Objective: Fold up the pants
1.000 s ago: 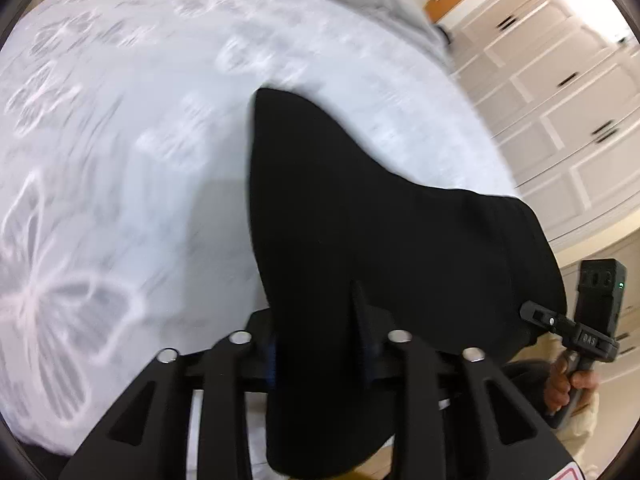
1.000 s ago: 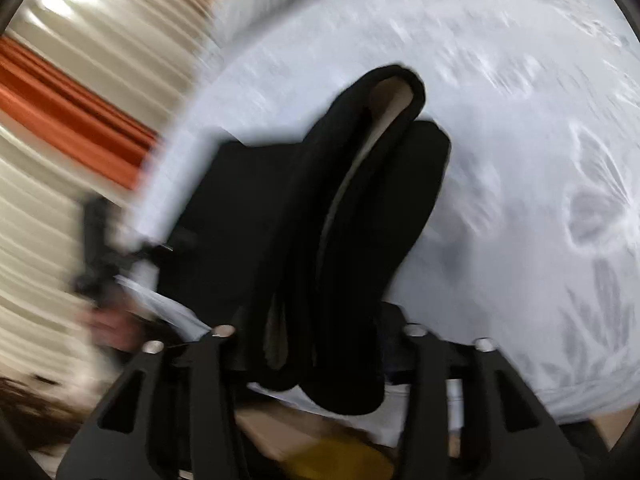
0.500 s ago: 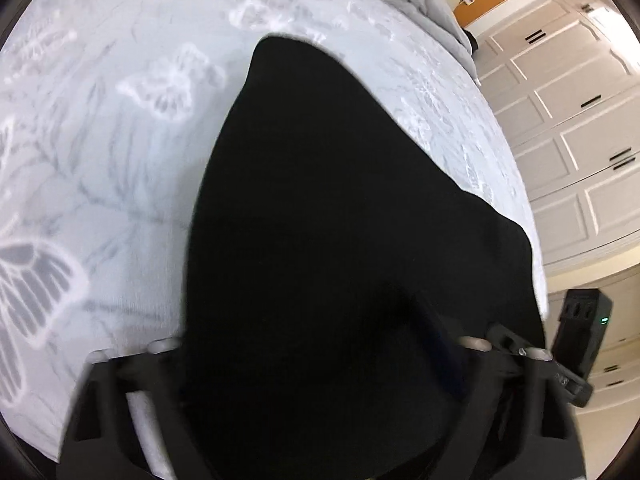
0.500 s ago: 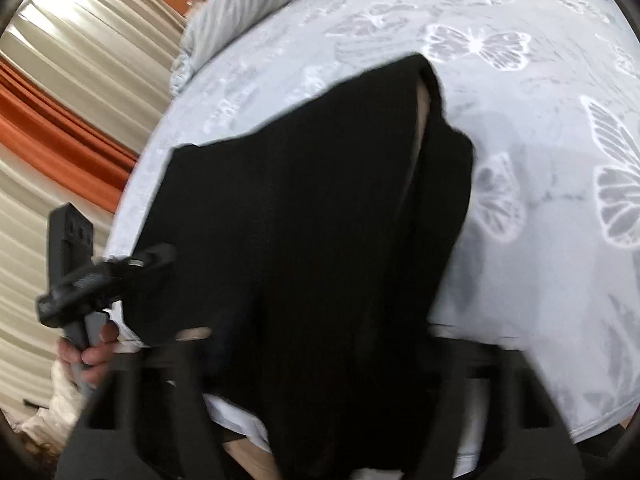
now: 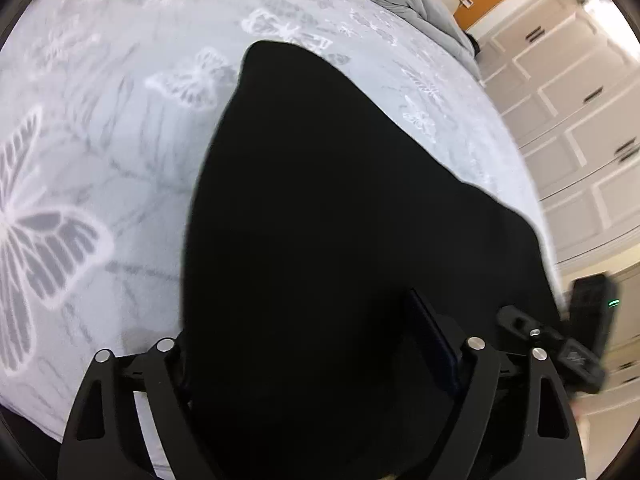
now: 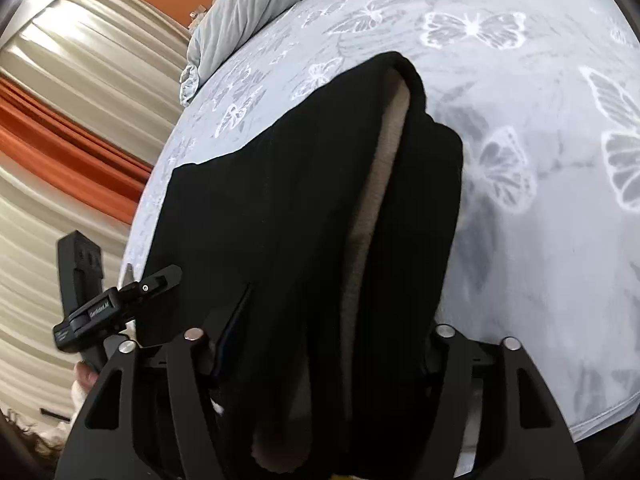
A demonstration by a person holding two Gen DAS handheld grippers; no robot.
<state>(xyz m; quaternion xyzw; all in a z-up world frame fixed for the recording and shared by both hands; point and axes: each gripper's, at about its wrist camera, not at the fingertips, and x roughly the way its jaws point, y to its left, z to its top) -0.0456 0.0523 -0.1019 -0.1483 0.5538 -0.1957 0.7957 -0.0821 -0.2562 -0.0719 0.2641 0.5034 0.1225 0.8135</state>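
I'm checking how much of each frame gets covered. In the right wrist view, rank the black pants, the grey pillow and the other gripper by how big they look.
1. black pants, though nearness to the camera inflates them
2. grey pillow
3. left gripper, similar in size to the pillow, so this order is unsure

The left gripper (image 5: 320, 344) points forward and slightly down, its jaws spread wide with black cloth filling the whole gap between them — one dark finger pad (image 5: 430, 344) shows at the right jaw, pressed along the cloth. The right gripper (image 6: 316, 344) sits level with it, jaws equally wide, cloth bunched between them. Each appears in the other's view, off to the outer side of the jaws.
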